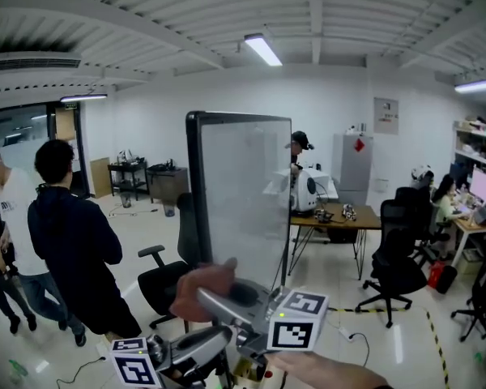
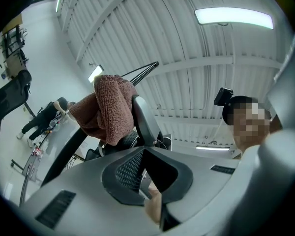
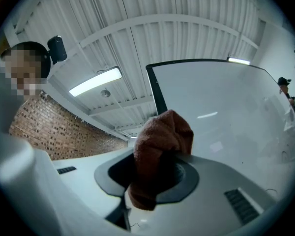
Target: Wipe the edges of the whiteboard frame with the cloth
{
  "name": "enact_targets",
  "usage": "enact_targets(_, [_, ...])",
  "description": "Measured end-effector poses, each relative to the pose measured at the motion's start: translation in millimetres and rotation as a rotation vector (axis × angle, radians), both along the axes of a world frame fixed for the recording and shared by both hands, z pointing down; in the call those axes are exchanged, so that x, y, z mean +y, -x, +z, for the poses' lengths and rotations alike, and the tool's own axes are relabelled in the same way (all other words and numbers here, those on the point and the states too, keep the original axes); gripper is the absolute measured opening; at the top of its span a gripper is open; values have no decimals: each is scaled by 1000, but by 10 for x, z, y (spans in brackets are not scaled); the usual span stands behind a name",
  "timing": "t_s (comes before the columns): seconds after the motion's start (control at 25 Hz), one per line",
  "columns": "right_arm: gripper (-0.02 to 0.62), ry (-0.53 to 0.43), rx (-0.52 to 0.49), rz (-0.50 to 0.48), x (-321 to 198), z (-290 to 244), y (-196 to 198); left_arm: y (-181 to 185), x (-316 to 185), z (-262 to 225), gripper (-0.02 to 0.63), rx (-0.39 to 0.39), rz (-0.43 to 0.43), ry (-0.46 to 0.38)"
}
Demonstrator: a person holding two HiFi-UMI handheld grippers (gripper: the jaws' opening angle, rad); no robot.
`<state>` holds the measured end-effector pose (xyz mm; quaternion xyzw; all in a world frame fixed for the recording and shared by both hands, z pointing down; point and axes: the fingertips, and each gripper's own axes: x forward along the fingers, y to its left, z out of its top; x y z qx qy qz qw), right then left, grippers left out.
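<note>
Cloth [image 3: 160, 141], reddish-brown terry, bunched: pinched between the fingers of the right gripper [image 3: 160, 173], low in front of the whiteboard [image 1: 241, 193]. Left gripper [image 2: 143, 154]: fingers pressed together on nothing, near the cloth. Whiteboard upright, black frame [image 1: 193, 185]; office room, pale floor [image 1: 405, 331], ribbed ceiling [image 1: 146, 23], counter [image 1: 340, 215] behind. Whiteboard's lower edge hidden by the grippers; cloth blurred in head view

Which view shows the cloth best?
Right gripper view: the cloth sits centred and sharp, pinched between the jaws of the right gripper. Left gripper view shows it off-centre, from the side, bunched. Head view shows only a blurred brown patch low in frame.
</note>
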<state>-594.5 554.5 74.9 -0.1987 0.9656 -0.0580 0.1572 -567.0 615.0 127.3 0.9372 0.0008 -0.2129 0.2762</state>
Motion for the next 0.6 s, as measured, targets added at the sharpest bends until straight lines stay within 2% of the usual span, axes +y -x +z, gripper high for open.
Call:
enact_targets(0.36, [109, -116, 56, 19, 33, -384, -80, -177, -27, -166, -12, -43, -26, -96])
enact_targets(0.6, [110, -165, 75, 27, 47, -675, -71, -226, 14, -446, -12, -63, -32, -166])
